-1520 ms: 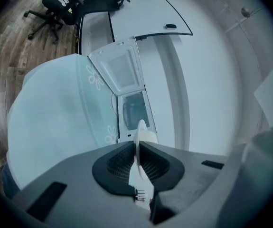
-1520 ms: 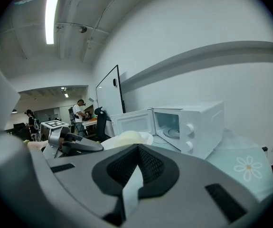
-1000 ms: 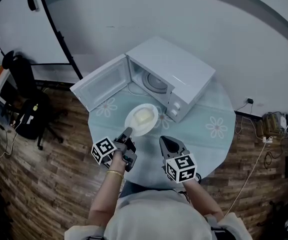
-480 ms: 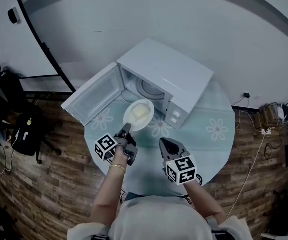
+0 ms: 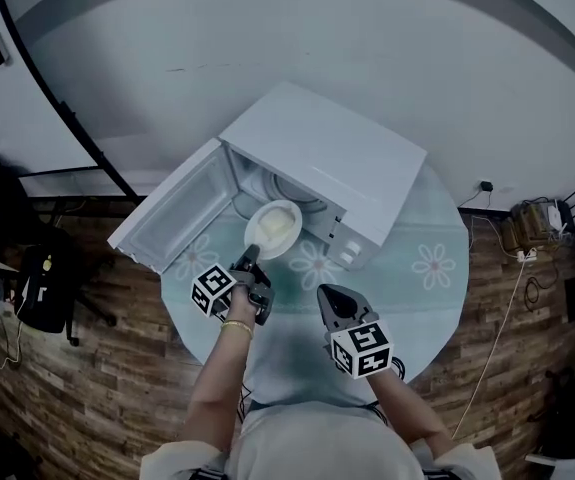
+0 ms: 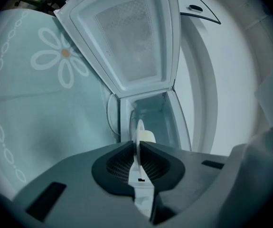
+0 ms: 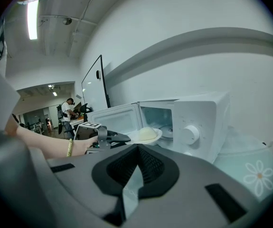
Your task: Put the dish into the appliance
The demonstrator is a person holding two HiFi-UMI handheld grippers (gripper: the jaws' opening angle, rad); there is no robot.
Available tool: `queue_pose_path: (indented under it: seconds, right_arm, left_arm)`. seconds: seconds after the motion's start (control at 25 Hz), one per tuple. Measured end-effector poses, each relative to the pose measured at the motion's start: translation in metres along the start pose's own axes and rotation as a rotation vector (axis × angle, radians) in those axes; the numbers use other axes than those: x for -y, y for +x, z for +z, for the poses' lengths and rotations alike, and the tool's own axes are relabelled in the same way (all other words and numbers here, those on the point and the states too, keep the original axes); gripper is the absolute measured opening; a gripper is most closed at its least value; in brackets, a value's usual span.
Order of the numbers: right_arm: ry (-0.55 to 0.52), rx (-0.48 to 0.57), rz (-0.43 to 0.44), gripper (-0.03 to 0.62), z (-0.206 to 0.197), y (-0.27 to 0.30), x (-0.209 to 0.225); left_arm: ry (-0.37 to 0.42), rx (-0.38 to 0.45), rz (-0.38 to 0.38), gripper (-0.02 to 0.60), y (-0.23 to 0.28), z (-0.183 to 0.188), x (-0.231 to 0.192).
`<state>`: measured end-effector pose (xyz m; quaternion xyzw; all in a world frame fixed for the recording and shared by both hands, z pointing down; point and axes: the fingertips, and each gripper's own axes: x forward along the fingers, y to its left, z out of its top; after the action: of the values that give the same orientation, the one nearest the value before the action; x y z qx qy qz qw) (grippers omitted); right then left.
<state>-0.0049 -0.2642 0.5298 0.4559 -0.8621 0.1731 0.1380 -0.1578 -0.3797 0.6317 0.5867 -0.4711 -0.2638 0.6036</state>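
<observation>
A white dish [image 5: 274, 227] with a pale yellow mound of food on it hangs level at the mouth of the open white microwave [image 5: 337, 158]. My left gripper [image 5: 250, 259] is shut on the dish's near rim. In the left gripper view the dish [image 6: 139, 129] shows edge-on between the pads, with the microwave cavity [image 6: 153, 118] straight ahead. My right gripper [image 5: 333, 293] is shut and empty, back over the table to the right of the left one. The right gripper view shows the dish [image 7: 145, 135] at the cavity opening from the side.
The microwave door [image 5: 172, 218] swings wide open to the left. The microwave stands on a round table with a pale green flowered cloth [image 5: 422, 263]. A white wall lies behind and wood floor around. A person [image 7: 70, 109] stands far off in the room.
My left gripper has carried the dish forward from above the table to the microwave's opening. The right gripper has stayed about where it was.
</observation>
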Motion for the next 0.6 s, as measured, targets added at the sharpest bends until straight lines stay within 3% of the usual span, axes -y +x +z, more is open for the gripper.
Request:
queue_pose_path:
  seconds: [0.24, 0.6]
  right_arm:
    - [0.011, -0.014, -0.022, 0.005, -0.004, 0.007, 0.008]
    - [0.031, -0.030, -0.032, 0.005, -0.009, 0.015, 0.014]
  left_arm:
    - [-0.027, -0.012, 0.018, 0.040, 0.027, 0.006, -0.014]
    - [0.014, -0.036, 0.038, 0.041, 0.063, 0.010, -0.013]
